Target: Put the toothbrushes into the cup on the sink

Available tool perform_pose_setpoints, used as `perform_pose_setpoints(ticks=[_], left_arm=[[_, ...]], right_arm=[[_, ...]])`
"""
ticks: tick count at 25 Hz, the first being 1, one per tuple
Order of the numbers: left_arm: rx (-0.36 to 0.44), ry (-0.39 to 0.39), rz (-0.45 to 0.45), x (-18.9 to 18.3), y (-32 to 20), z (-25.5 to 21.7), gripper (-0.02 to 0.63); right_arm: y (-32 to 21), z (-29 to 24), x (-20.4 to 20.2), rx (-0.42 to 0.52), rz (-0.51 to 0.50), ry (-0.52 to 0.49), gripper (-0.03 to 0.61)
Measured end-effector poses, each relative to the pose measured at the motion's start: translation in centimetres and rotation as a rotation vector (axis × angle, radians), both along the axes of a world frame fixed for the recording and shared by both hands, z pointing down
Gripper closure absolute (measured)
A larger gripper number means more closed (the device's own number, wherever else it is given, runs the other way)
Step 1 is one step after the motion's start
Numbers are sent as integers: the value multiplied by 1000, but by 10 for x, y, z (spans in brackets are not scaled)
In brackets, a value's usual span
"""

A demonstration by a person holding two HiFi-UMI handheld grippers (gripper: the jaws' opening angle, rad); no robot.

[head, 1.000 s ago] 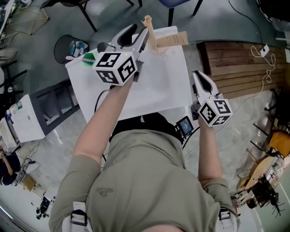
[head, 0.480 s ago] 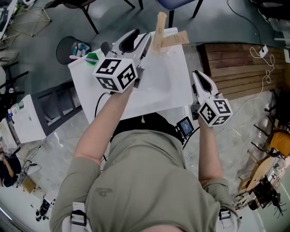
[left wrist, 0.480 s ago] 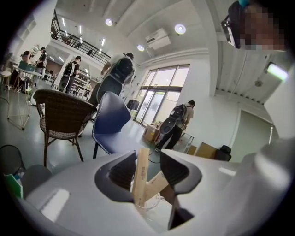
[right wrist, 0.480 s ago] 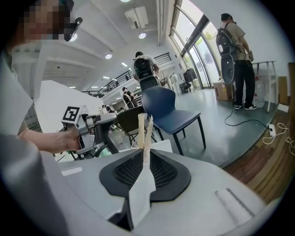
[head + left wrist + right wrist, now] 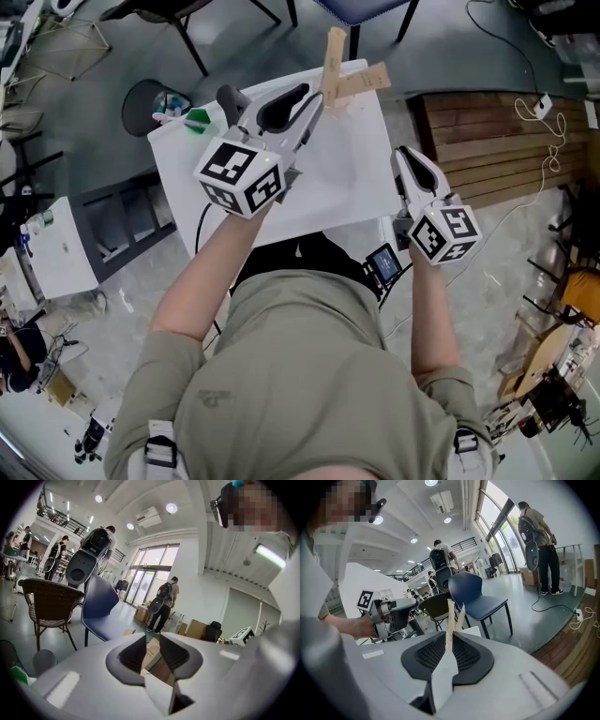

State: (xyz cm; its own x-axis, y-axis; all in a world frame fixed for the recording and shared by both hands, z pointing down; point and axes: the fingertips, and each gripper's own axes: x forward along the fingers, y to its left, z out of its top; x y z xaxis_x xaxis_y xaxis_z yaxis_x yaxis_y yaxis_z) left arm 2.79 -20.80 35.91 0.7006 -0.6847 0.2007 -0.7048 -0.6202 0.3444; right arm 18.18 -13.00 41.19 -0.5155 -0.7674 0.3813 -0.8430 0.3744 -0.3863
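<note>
Head view: two toothbrushes (image 5: 334, 58) in tan packs stand tilted at the far edge of the sink (image 5: 366, 192), apparently in the cup, which cannot be made out. The left gripper (image 5: 315, 97) reaches out just beside them; the right gripper (image 5: 401, 157) hangs by the sink's right edge. Left gripper view: jaws apart, just been closing, with nothing pressed and the packs showing beyond the gap. Right gripper view: jaws together, empty. Judgement: placing looks complete; next, clear the hand without knocking the packs.
</note>
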Motion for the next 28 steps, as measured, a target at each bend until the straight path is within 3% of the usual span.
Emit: perform_pose_setpoints(ticks=[4, 17, 28], left_arm=[[19, 0, 33, -1, 18, -9, 564], [65, -80, 152, -8, 74, -11, 607], [6, -80, 218, -18, 118, 2, 608]], right_arm=[[8, -7, -7, 14, -5, -4, 525], [31, -36, -20, 79, -6, -16, 526], [47, -57, -46, 121, -66, -44, 526]])
